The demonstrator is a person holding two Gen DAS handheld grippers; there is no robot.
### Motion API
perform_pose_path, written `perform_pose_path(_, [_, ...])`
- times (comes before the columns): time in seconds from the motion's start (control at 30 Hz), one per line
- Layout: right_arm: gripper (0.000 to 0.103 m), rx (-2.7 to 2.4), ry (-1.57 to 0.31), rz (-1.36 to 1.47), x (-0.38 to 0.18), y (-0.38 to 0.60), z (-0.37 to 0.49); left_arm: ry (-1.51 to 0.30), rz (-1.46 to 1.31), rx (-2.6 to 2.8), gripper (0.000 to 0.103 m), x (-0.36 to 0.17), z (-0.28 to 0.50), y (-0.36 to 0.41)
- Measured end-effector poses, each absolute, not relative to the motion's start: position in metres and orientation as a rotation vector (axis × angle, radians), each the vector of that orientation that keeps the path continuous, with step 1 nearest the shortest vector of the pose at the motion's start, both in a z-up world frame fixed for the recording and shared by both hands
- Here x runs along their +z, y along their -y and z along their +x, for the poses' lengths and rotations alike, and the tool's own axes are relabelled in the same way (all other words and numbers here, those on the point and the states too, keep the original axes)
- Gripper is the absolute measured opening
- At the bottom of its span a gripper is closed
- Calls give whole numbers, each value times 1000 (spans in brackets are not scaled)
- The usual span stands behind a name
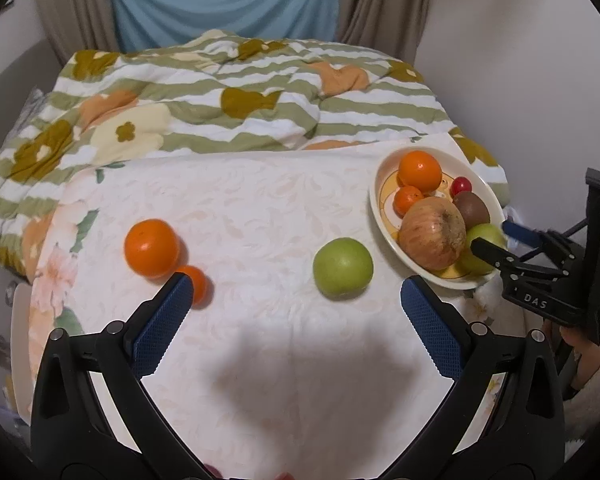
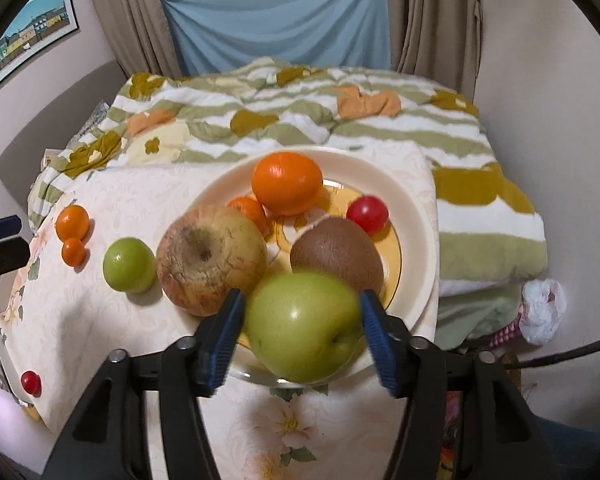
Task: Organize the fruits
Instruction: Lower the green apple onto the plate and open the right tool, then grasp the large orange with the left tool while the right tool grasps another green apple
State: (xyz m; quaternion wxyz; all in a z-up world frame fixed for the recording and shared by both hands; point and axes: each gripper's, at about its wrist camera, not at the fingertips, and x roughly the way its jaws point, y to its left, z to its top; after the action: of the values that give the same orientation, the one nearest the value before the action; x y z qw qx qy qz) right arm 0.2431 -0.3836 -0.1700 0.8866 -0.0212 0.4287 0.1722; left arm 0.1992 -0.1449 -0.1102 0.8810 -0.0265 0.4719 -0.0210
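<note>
Green apple point(image 2: 304, 326): large, smooth-skinned, at the near rim of the plate point(image 2: 416, 216), between the blue pads of the right tool point(image 2: 302, 338). The pads flank its widest girth, touching or nearly so; whether they grip it cannot be told. Judged firm, fairly heavy, waxy and apt to slip; hold across the equator, not near the stem dimple.

Same plate: wrinkled russet apple point(image 2: 210, 258) touching its left side, kiwi point(image 2: 336, 256) just behind, cherry tomato point(image 2: 367, 213), large orange point(image 2: 287, 188), small mandarin point(image 2: 248, 210).

Loose on the pale cloth-covered worktop point(image 1: 240, 208): smaller green apple point(image 1: 343, 268), orange point(image 1: 152, 248), small mandarin point(image 1: 198, 284) touching it, and a red tomato point(image 2: 31, 382) near the edge.

Left tool point(image 1: 296, 306): spread wide, holding nothing, low over the worktop near the loose fruit.
</note>
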Motion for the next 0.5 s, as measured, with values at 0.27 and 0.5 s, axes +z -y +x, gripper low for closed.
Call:
perform_pose_path(0.27, [102,376,-835,-69,-157,383,236,-968,-81,-3,103,-104,181,140])
perform_pose_path(0.5, [102,407,-828,-87,-140,384,226,-939,-98,30,103,-88,162,135])
